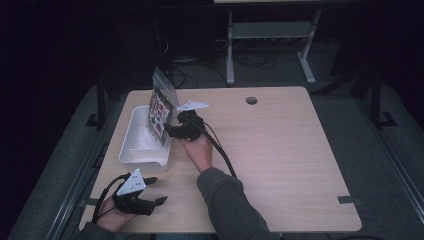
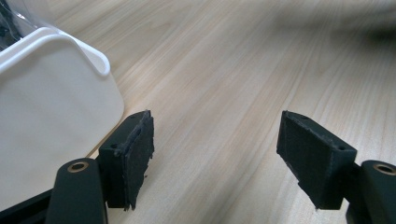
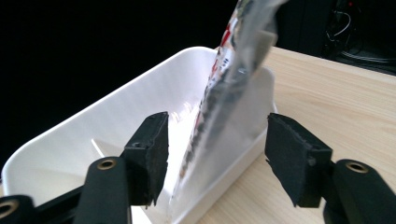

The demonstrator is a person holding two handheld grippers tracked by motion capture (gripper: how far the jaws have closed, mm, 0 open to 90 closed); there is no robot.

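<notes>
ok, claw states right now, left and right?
Left claw: open, nothing between its pads, low over the table beside the white bin.
Right claw: open, clear packet between the pads but not pinched, standing in the bin.

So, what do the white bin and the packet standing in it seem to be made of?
White bin: probably glossy moulded plastic, given its smooth rounded rim and bright reflections. Packet: seemingly clear, shiny plastic film with colourful print; it glints and creases.

A packet (image 1: 161,107) stands in the tray (image 1: 131,145) at the table's (image 1: 280,150) left
</notes>
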